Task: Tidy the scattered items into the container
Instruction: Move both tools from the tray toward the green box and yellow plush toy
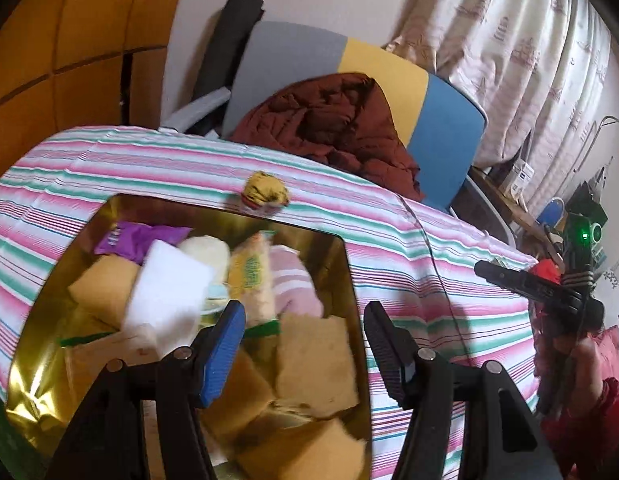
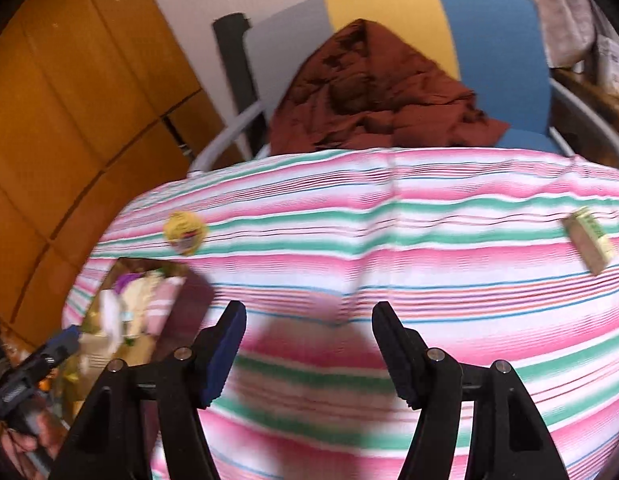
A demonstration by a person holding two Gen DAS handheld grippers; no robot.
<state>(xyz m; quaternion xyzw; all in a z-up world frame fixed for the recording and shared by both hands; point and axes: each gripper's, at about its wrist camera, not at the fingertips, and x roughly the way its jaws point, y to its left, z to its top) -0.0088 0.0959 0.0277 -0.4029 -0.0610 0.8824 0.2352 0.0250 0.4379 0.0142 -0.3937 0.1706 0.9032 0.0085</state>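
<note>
A gold metal tin (image 1: 345,264) sits on the striped tablecloth, filled with several items: tan sponges, a white pad, a purple packet, a yellow snack bag and a pink striped cloth. My left gripper (image 1: 305,344) is open and empty just above the tin's near right part. A crumpled yellow wrapper (image 1: 266,192) lies on the cloth just beyond the tin; it also shows in the right wrist view (image 2: 185,231). A small greenish-brown box (image 2: 588,240) lies at the far right of the table. My right gripper (image 2: 309,350) is open and empty above the cloth, with the tin (image 2: 197,284) to its left.
A grey, yellow and blue chair (image 1: 441,120) with a dark red jacket (image 1: 337,120) stands behind the table. A wooden cabinet (image 1: 69,48) is at the left and curtains (image 1: 529,60) at the right. The right gripper shows in the left wrist view (image 1: 509,276).
</note>
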